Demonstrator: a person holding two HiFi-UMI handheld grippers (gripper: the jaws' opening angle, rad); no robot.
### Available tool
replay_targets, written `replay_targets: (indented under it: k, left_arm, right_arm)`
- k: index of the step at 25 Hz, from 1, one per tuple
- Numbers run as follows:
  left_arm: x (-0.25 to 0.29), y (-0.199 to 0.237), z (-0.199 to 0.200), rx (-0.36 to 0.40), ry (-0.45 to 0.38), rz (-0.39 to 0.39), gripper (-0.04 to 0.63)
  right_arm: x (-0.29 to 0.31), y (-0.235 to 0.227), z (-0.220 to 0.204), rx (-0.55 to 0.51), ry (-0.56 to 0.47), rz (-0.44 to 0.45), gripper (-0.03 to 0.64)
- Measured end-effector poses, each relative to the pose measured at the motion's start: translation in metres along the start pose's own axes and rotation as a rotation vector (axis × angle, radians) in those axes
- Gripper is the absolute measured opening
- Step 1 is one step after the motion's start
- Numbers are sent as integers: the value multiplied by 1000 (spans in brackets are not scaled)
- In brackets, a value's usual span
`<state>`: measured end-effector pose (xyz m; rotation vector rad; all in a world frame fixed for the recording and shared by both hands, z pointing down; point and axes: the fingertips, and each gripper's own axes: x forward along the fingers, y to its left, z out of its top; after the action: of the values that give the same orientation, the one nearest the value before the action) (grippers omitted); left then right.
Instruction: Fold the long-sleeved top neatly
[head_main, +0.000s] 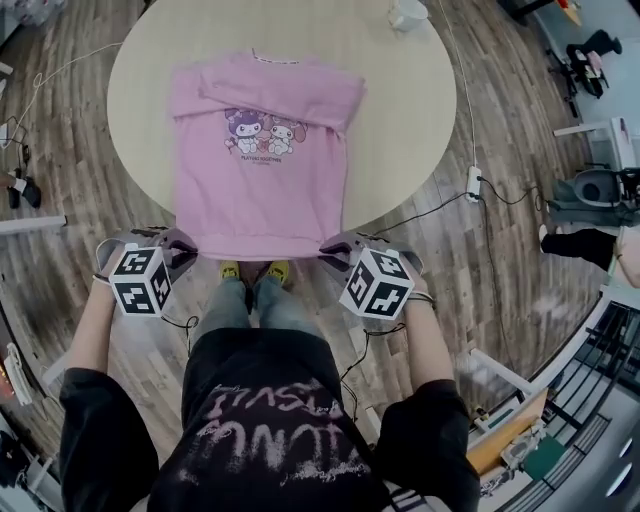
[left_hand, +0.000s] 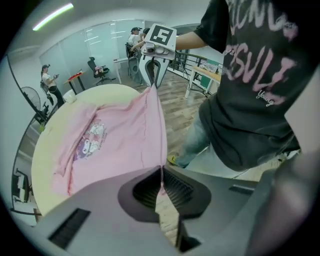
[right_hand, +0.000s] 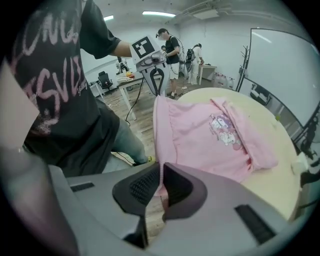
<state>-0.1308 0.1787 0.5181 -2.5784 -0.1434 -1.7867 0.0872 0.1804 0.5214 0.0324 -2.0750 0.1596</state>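
Two claws pinch the near hem of the pink long-sleeved top (head_main: 260, 190) w/ a cartoon print on the chest. The left claw (head_main: 188, 248) is clamped on the hem's left corner and the right claw (head_main: 328, 246) on its right corner. Each has its jaws closed tight on a thin fold of pink cloth, nothing else btwn them. The top lies face up on the round pale-wood worktop (head_main: 400, 120), collar at the far side. Both sleeves look already folded in across the chest. The hem end is off the near rim, held in the air btwn the claws in front of the person's legs.

Step in hand, as I read it: carry the hem up and over to the collar, i.e. the bottom-to-top fold. To do it well:
- Keep both claws level and equally spaced so the hem edge stays taut & straight.
- Lift high enough that the cloth clears the worktop w/o dragging the sleeves out of place.
- Lay the hem square on the shoulder line, corners matched, then let go both sides together.

Risk: an uneven pull skews the fold, or the thin pinch slips.

Containers: only a white cup-like item (head_main: 408, 12) at the far rim of the worktop, well apart from the top. Can't tell what's in it, if anything.
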Motion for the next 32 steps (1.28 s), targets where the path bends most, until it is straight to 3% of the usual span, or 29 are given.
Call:
replay_targets:
  k: [13,22,32]
  left_arm:
    - [-87,146,9,-42,-95,147,25]
    - [-112,252,-4,-58,-140,143,26]
    - [-88,347,-22,-91,-147,90,26]
  right_arm:
    - [-74,-126,57,-68,-60,-119,29]
    - [-88,-239,88,-52,-32,-186,29]
    - [-64,-334,86,0,15,-180,29]
